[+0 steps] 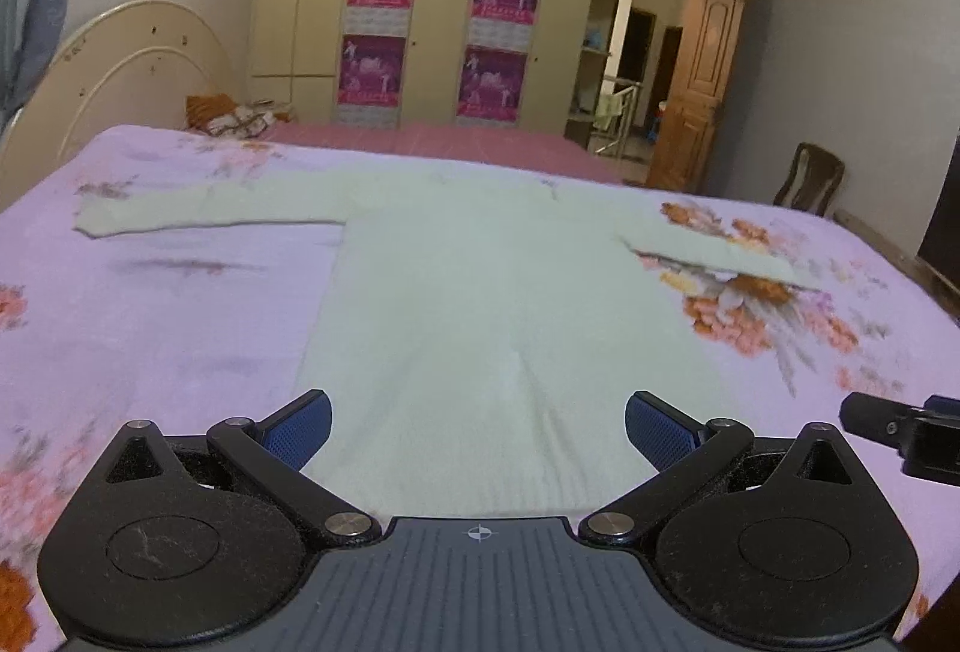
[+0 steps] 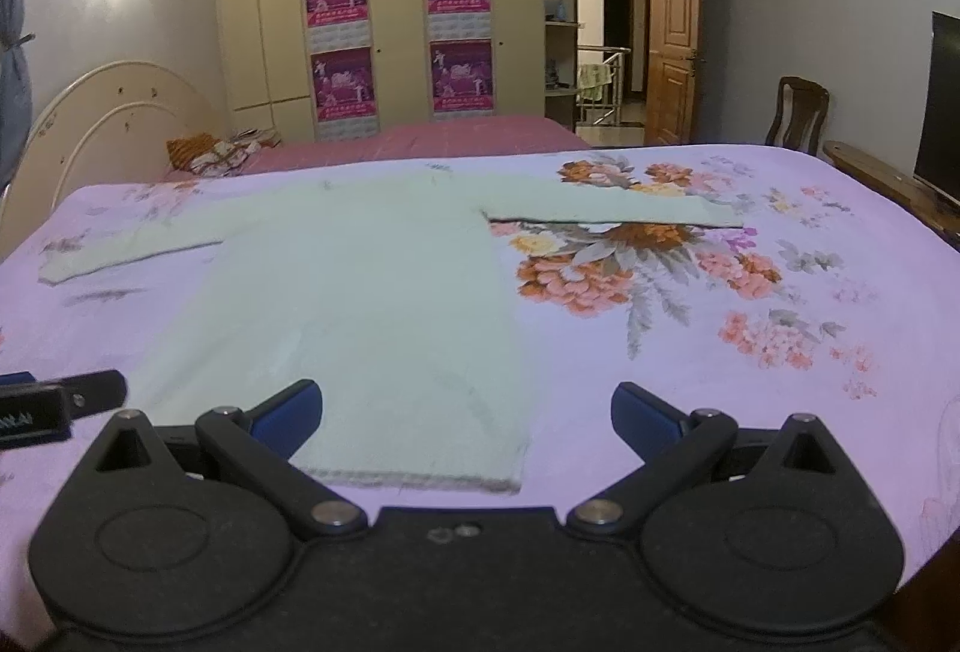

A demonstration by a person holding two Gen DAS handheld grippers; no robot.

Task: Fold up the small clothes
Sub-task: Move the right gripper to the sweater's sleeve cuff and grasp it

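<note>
While the sweater (image 1: 480, 292) lies flat, both grippers' fingers (image 1: 300, 427) gape.

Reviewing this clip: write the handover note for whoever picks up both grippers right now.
Left gripper: open, holding nothing, at the sweater's hem.
Right gripper: open, holding nothing, at the hem's right corner.
Sweater: pale green, flat on the floral bedsheet, hem towards you, left sleeve and right sleeve spread out to the sides.
Done: sweater laid out; no fold yet.
Left: fold both sleeves over the body, then fold the body up from the hem.
</note>
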